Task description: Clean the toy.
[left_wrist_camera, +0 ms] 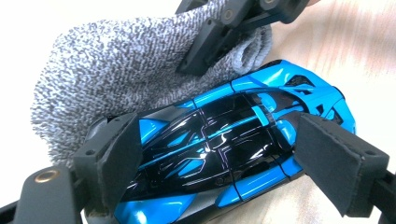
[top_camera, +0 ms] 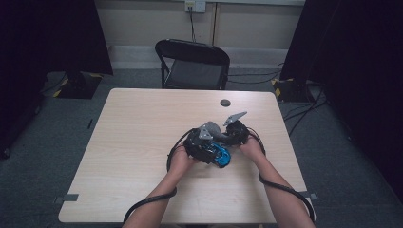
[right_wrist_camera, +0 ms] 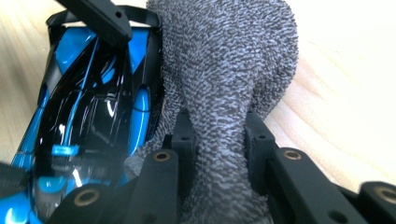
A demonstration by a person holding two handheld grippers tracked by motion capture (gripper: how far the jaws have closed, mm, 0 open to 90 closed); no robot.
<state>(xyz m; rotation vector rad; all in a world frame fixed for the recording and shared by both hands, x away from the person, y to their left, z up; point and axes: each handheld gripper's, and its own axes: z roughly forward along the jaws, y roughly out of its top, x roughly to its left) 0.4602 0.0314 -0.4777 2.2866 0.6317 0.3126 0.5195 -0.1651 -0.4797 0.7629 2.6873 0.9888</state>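
A glossy blue and black toy car (left_wrist_camera: 219, 140) lies on the table just in front of the person's hands, and shows as a blue shape (top_camera: 221, 156) in the high view. My left gripper (left_wrist_camera: 219, 149) is shut on it, one padded jaw at each end of the car. A grey knitted cloth (right_wrist_camera: 224, 70) rests against the car's side and partly over it. My right gripper (right_wrist_camera: 217, 135) is shut on a bunched fold of that cloth. From above, the left gripper (top_camera: 203, 145) and right gripper (top_camera: 233, 134) sit close together, with the cloth (top_camera: 215, 129) between them.
The light wooden table (top_camera: 142, 142) has a small dark round disc (top_camera: 225, 102) near its far edge. A black folding chair (top_camera: 192, 61) stands beyond the table. Cables trail from both grippers along the person's forearms. Dark curtains hang at both sides.
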